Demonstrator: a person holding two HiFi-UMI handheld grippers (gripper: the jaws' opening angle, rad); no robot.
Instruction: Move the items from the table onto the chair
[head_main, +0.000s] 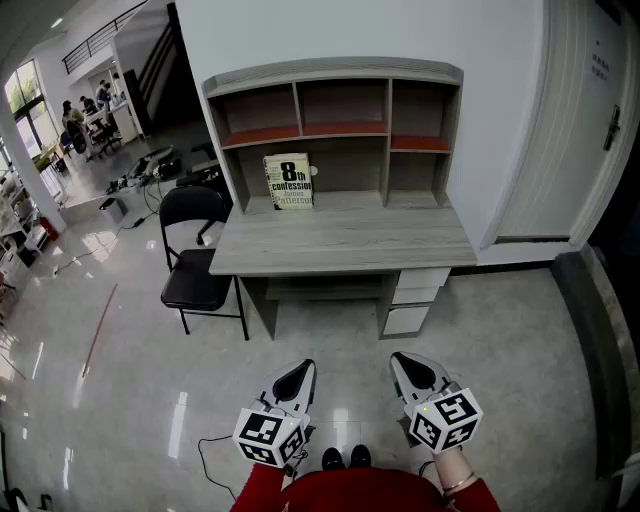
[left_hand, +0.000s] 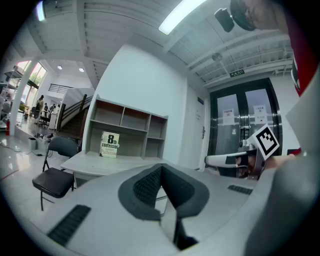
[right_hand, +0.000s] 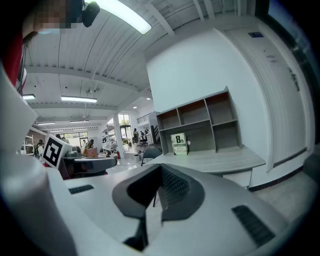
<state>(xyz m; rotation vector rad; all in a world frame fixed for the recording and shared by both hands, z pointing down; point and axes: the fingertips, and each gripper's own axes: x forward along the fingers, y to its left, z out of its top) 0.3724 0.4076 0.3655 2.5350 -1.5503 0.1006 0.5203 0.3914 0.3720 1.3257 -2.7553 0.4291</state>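
A book with a large "8th" on its cover stands upright on the grey desk, leaning against the back of the hutch; it also shows as the book and the book in the two gripper views. A black folding chair stands left of the desk with a bare seat. My left gripper and right gripper hover side by side over the floor, well short of the desk. Both are shut with nothing between the jaws.
The hutch has several bare cubbies with red shelf boards. Two drawers hang under the desk's right side. A white door is at the right. A cable lies on the glossy floor near my feet. People sit far off at the left.
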